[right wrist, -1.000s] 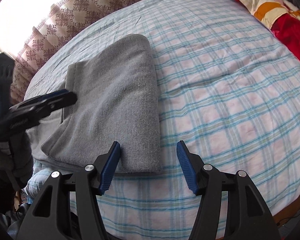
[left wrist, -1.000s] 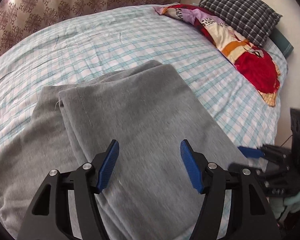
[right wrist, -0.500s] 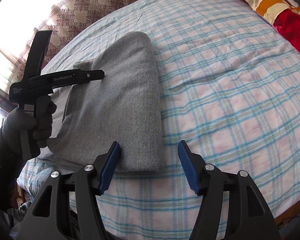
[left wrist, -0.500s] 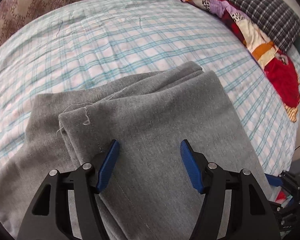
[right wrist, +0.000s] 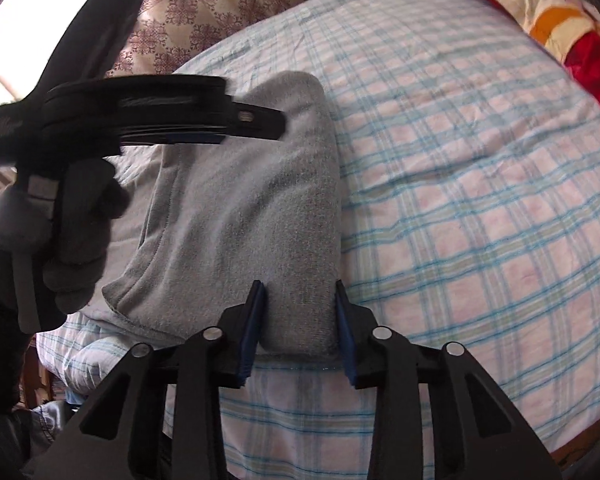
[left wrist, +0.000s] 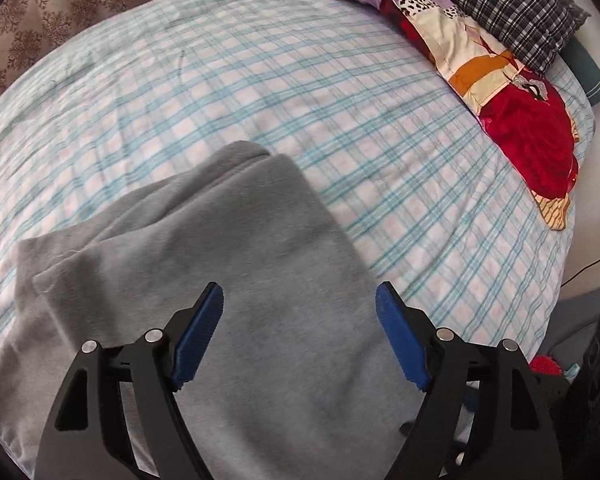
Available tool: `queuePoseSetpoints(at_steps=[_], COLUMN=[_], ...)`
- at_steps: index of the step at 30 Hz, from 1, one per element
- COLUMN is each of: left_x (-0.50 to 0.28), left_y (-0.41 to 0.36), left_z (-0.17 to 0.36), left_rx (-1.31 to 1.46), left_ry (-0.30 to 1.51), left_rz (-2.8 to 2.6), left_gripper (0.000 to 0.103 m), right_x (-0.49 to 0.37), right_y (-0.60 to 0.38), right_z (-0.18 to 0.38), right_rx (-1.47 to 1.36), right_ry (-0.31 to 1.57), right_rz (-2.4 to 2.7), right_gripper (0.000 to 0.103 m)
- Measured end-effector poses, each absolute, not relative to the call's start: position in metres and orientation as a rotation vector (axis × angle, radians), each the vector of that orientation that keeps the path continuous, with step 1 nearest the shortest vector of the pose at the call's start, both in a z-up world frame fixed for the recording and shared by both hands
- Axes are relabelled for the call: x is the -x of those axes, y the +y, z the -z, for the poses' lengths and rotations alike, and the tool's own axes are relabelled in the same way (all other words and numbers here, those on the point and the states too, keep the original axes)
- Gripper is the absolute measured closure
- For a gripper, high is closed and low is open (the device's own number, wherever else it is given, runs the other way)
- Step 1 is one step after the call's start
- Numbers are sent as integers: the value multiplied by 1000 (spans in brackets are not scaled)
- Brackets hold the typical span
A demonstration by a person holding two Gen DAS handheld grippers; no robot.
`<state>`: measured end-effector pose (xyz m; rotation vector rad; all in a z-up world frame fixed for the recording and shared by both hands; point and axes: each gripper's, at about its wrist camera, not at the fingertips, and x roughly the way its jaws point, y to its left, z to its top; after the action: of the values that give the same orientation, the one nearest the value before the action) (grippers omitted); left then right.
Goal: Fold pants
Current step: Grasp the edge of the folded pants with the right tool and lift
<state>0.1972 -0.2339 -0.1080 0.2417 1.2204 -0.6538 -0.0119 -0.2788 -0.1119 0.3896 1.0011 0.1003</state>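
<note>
Bed (left wrist: 284, 92) covered edge to edge by a sheet in a blue, pink and white check, lightly wrinkled. Folded grey pants (left wrist: 236, 264) lie flat on the sheet near one side of the bed, stacked in several layers, edges roughly aligned, one thick rolled fold running along the side toward the middle of the mattress (right wrist: 300, 184). At the head end, a patchwork quilt (left wrist: 500, 92) in red, orange, cream and purple lies bunched along the edge. A black-and-white checked pillow (left wrist: 496, 4) sits just behind the quilt, touching it. A dark green bolster (left wrist: 586, 74) shows beneath the pillow's far corner.
</note>
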Motion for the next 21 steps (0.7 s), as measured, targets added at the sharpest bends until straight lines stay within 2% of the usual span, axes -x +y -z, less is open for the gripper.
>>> queuePoseSetpoints(at_steps=[6,18,20,21], left_x=[-192,-196,-198,-199], left_y=[-253,-256,-253,-252], left_z=[117,121,123,124], left_rx=[-265,-371,-378,-373], left_ry=[1273,1330,1335,1338], left_rz=[642,558,558,564], left_gripper=[23,23,26,34], right_x=[19,29,30,30], right_y=[-245,-189,-190,-189], right_z=[89,72,71,71], right_rx=[-202,5,3,-2], right_ry=[915,839,838,840], right_rz=[-106,-169,-165,-165], right_gripper=[76,76,76,76])
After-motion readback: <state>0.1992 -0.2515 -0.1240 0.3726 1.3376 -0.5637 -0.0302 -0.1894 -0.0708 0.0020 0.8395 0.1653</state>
